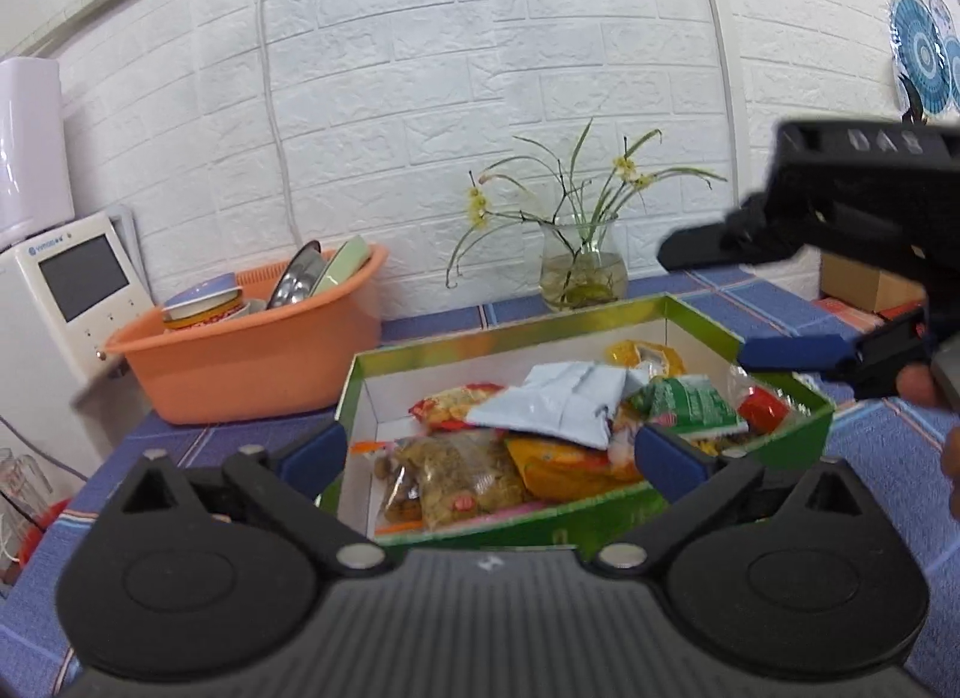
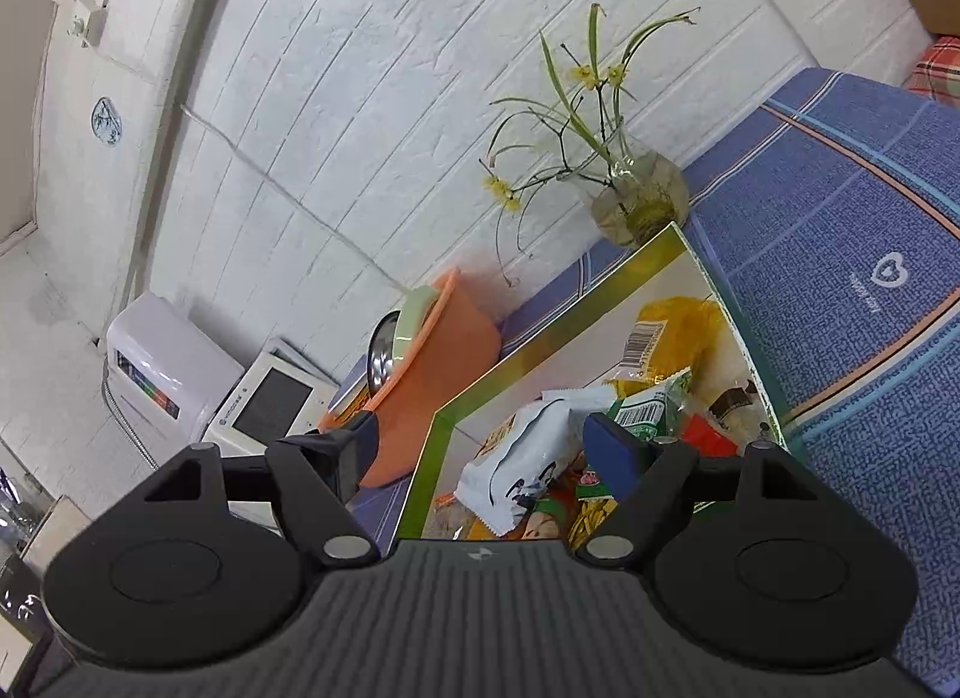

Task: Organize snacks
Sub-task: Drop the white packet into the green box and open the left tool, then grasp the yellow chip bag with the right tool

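Note:
A green box [image 1: 510,338] with a white inside stands on the blue tablecloth and holds several snack packets. Among them are a pale grey-blue packet [image 1: 558,404], a green packet [image 1: 690,404], a yellow packet [image 1: 648,356] and a clear bag of brown snacks [image 1: 456,476]. My left gripper [image 1: 489,446] hangs open just over the box's near edge with nothing held. My right gripper [image 1: 750,302] comes in from the right above the box, jaws wide. In the right wrist view the right gripper [image 2: 486,443] is open over the pale packet [image 2: 528,458] in the box [image 2: 540,338], touching nothing.
An orange basin [image 1: 240,362] with bowls and plates stands left of the box. A glass vase [image 1: 579,275] with a thin plant sits behind it by the white brick wall. A white appliance with a screen [image 1: 66,290] is at far left. A cardboard carton [image 1: 864,278] is at right.

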Demonstrator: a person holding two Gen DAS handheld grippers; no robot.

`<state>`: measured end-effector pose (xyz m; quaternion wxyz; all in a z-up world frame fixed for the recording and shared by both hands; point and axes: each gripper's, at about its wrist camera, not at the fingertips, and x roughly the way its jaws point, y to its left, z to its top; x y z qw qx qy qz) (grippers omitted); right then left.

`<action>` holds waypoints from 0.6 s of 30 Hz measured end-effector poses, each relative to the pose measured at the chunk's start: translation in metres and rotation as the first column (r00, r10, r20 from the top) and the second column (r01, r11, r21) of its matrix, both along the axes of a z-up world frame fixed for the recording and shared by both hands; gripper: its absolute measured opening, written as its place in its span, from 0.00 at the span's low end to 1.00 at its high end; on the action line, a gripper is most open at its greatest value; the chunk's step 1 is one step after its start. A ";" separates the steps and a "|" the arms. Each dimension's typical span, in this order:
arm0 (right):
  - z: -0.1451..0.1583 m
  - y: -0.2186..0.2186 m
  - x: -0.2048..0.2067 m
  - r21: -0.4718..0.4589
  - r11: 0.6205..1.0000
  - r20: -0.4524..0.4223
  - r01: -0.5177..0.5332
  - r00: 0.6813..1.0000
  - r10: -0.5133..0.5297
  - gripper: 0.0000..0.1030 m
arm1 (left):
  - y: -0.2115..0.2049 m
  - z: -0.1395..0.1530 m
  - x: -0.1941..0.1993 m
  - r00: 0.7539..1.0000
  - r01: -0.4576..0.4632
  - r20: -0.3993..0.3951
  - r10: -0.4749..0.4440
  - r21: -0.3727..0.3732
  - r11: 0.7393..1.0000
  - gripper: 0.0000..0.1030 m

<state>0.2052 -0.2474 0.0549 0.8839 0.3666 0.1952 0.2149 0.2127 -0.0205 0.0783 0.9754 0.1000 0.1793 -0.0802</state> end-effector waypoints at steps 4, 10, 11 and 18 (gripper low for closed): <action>0.000 0.005 0.000 -0.021 0.999 0.004 -0.048 0.999 0.048 1.00 | 0.001 -0.017 -0.017 0.999 -0.012 -0.030 0.013 0.035 0.999 1.00; 0.008 0.019 -0.009 -0.098 0.993 0.007 -0.064 0.998 0.065 1.00 | 0.009 -0.027 -0.020 0.995 -0.001 -0.105 -0.003 -0.036 0.999 1.00; 0.010 0.019 -0.014 -0.118 0.992 0.008 -0.052 0.999 0.053 1.00 | 0.011 -0.028 -0.020 0.993 0.009 -0.121 -0.016 -0.062 0.998 1.00; 0.005 0.011 -0.044 -0.290 0.956 -0.033 -0.051 0.999 0.043 1.00 | 0.014 -0.045 -0.010 0.952 0.126 -0.252 -0.175 -0.201 0.971 1.00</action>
